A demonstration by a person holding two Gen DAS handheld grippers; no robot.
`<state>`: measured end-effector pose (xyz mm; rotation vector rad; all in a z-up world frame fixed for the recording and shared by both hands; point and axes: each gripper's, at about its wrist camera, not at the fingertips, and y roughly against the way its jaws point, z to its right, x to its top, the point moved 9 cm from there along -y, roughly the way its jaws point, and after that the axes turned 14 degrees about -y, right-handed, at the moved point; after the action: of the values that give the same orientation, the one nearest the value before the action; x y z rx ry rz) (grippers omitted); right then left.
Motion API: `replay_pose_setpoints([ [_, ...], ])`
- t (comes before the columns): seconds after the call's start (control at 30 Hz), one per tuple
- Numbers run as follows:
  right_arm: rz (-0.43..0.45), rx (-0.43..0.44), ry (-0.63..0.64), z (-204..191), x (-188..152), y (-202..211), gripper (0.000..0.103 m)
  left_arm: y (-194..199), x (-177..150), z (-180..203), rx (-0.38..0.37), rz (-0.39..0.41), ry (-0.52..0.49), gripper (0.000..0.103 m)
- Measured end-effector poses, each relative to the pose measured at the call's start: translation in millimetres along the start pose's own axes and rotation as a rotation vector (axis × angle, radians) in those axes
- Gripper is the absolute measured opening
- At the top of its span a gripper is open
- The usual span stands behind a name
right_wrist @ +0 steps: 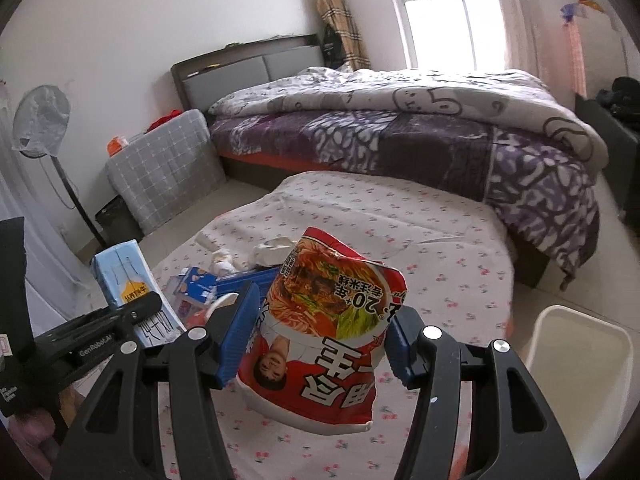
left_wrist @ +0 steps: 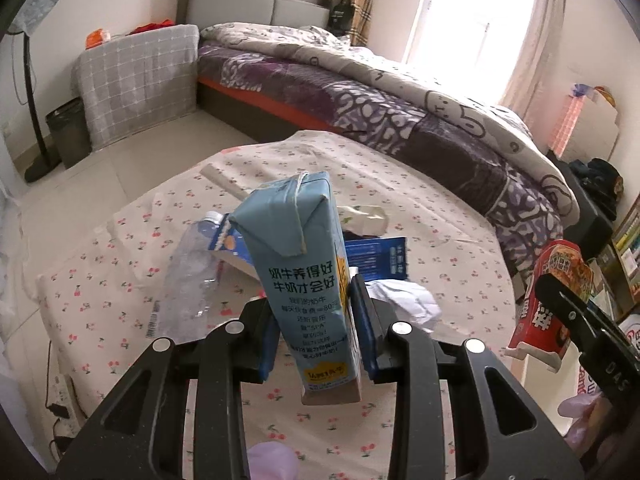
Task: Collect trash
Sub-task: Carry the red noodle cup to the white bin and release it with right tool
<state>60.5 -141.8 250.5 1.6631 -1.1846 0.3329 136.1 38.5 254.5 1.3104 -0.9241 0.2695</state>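
Note:
My left gripper (left_wrist: 316,320) is shut on a light blue milk carton (left_wrist: 304,276) and holds it upright above the round table. The carton also shows in the right wrist view (right_wrist: 124,280). My right gripper (right_wrist: 320,336) is shut on a crushed red instant noodle cup (right_wrist: 328,328), upside down, above the table. The cup also shows at the right of the left wrist view (left_wrist: 552,300). On the table lie a clear plastic bottle (left_wrist: 192,280), a blue box (left_wrist: 380,258) and crumpled white paper (left_wrist: 404,302).
The table wears a cherry-print cloth (left_wrist: 452,216). A white bin (right_wrist: 576,364) stands on the floor at the right. A bed (right_wrist: 400,132) lies behind the table. A covered cabinet (left_wrist: 136,84), a dark bin (left_wrist: 68,132) and a standing fan (right_wrist: 44,120) are at the left.

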Motion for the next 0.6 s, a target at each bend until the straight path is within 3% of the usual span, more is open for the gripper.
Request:
replay_pose_setpoints([
  [0.6,0.081,-0.207,-0.196,124.7,26.6,47.5,0.057,-12.7,-6.4,94.2,-0.099,0.015,-0.113,0.031],
])
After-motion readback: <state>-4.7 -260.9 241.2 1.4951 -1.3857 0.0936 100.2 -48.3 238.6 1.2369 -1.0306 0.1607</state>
